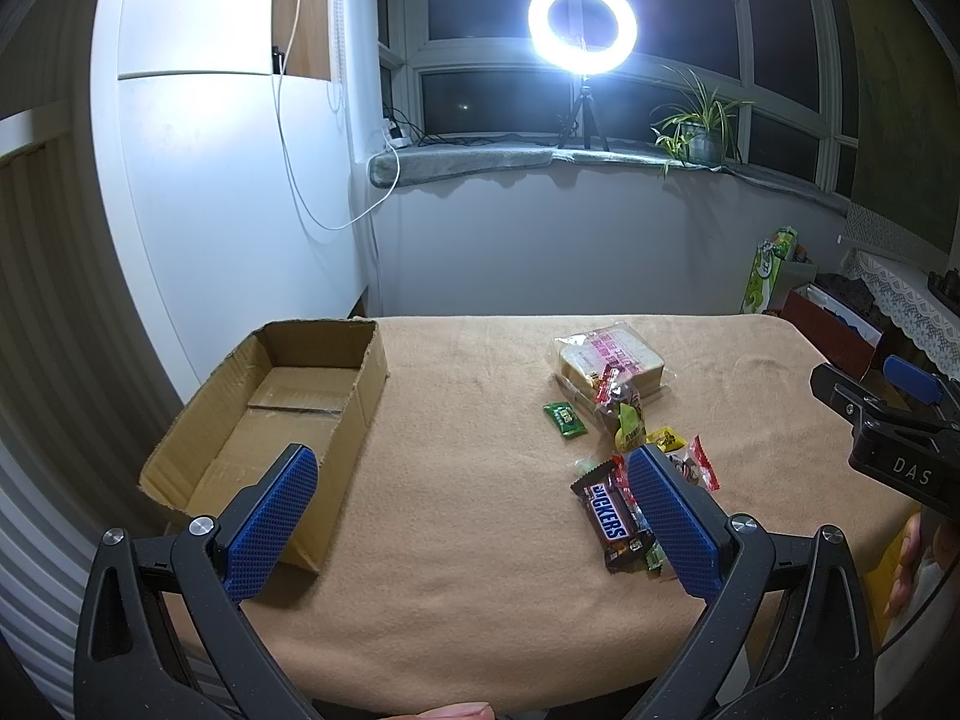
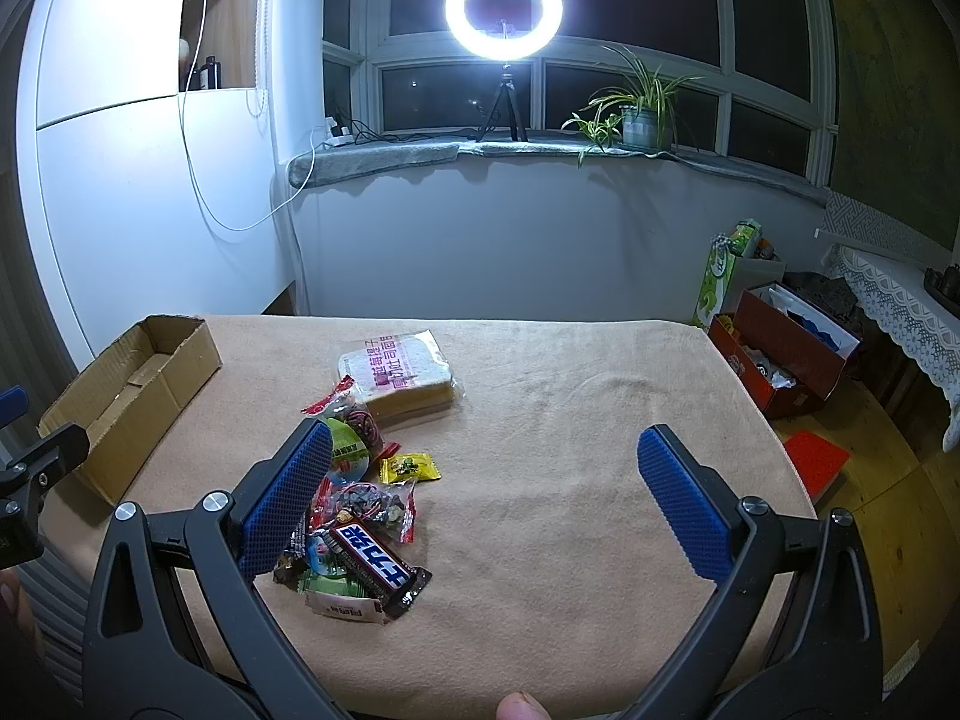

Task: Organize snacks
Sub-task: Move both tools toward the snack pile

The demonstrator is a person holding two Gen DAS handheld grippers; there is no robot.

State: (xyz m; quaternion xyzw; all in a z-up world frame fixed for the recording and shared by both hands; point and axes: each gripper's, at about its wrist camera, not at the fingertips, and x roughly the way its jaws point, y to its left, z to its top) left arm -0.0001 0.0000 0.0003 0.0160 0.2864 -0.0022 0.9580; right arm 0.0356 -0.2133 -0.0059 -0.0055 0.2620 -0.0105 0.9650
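Hovering wide-spread and holding nothing, the left gripper (image 1: pixel 474 468) and right gripper (image 2: pixel 486 450) flank the snack pile (image 2: pixel 354 480); the cardboard box (image 1: pixel 288 408) sits along the table's (image 2: pixel 570 420) left edge.

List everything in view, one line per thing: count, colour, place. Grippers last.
cardboard box: one, brown, open and empty, left side of table.
bread pack: one, clear wrapper with pink print, far end of the snack pile.
Snickers bar: one, brown, near end of the pile.
green candy: one, green, left of the pile, apart from it.
yellow candy: one, yellow, right edge of the pile.
table cloth: one, tan, covering the table.
ring light: one, white, lit, on the windowsill.
potted plant: one, green, windowsill right of the light.
left gripper: open, empty.
right gripper: open, empty.
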